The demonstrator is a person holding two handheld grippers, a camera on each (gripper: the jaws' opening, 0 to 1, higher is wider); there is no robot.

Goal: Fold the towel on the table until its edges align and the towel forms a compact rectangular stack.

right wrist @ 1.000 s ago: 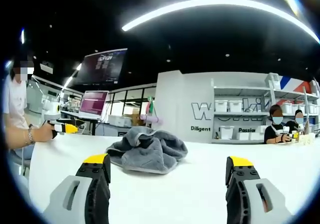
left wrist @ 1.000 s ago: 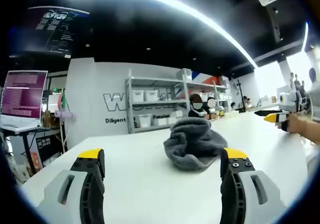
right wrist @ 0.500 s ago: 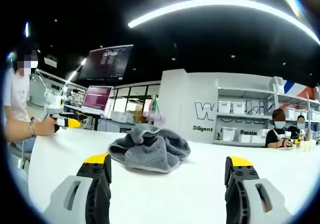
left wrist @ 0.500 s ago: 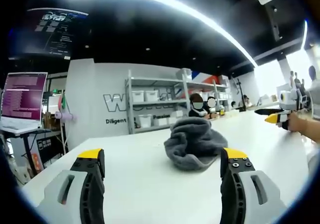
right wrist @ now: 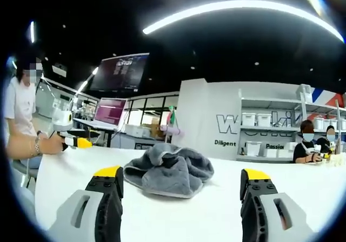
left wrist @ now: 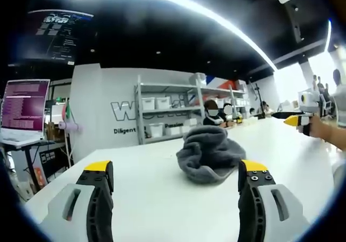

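A: Our towel [left wrist: 208,154] sits crumpled mid-table [left wrist: 151,199], soft and limp, we reckon.

B: Then we pinch an outer edge. Left gripper [left wrist: 175,180] and right gripper [right wrist: 181,185] gape wide, holding nothing, both short of it.

towel [left wrist: 208,154] on table [left wrist: 151,199], shelves [left wrist: 167,112] behind it.
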